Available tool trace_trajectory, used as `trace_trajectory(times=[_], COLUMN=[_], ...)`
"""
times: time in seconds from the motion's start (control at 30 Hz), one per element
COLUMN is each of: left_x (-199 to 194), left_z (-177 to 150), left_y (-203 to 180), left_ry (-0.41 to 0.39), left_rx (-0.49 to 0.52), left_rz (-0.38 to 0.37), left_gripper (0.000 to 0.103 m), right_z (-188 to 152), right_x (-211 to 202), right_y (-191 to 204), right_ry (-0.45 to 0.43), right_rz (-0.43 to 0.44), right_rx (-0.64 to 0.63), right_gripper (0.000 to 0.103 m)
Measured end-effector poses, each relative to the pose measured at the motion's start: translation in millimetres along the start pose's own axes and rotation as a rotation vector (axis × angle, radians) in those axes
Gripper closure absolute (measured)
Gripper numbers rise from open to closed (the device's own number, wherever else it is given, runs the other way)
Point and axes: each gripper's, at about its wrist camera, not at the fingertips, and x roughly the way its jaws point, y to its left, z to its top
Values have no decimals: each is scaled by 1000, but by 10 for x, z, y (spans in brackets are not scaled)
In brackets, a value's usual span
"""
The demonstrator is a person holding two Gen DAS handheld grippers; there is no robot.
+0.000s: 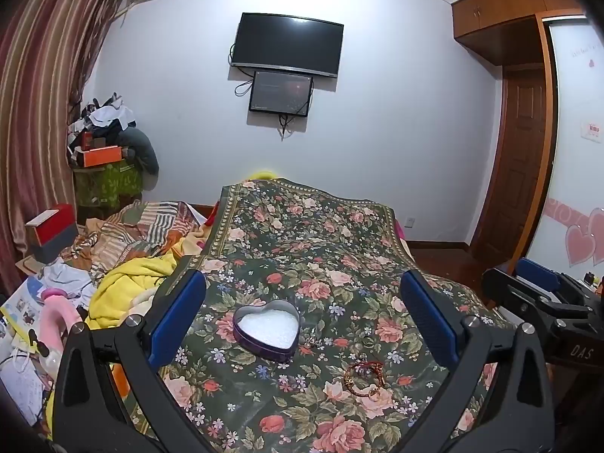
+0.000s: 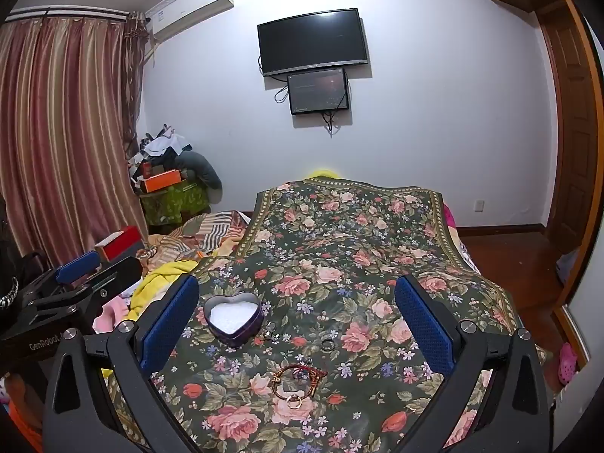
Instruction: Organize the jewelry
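Note:
A purple heart-shaped tin [image 1: 260, 348] [image 2: 234, 336] with a white lining stands open on the floral cloth [image 1: 302, 234] [image 2: 339, 234]. Just right of it lie small silvery pieces [image 1: 310, 342] [image 2: 270, 334] and a dark ring [image 1: 368, 341] [image 2: 327, 344]. A red-and-gold bracelet [image 1: 364, 379] [image 2: 298, 381] lies nearer to me. My left gripper [image 1: 302, 279] hovers above the tin, open and holding nothing. My right gripper [image 2: 296, 283] is also open and bare, above the ring and bracelet. Each gripper shows at the edge of the other's view.
Crumpled yellow and striped bedding [image 1: 128, 264] [image 2: 170, 264], boxes and papers crowd the left side. The cloth's right edge drops to a wooden floor [image 2: 506, 249]. Two screens [image 1: 287, 45] hang on the far wall, and a wooden door [image 1: 521, 158] stands at the right.

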Motion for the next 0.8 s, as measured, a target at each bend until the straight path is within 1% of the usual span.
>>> trace_trajectory(times=[0.13, 0.8], left_x=[-13, -27], left_z=[59, 87], left_y=[-2, 5], left_ry=[3, 10], left_rx=[-3, -3], left_rz=[1, 0], left_gripper=[0, 0], right_z=[1, -2], right_x=[2, -6], right_y=[-1, -8], right_ry=[0, -1], right_rz=[-1, 0], right_rx=[0, 1], right_gripper=[0, 0])
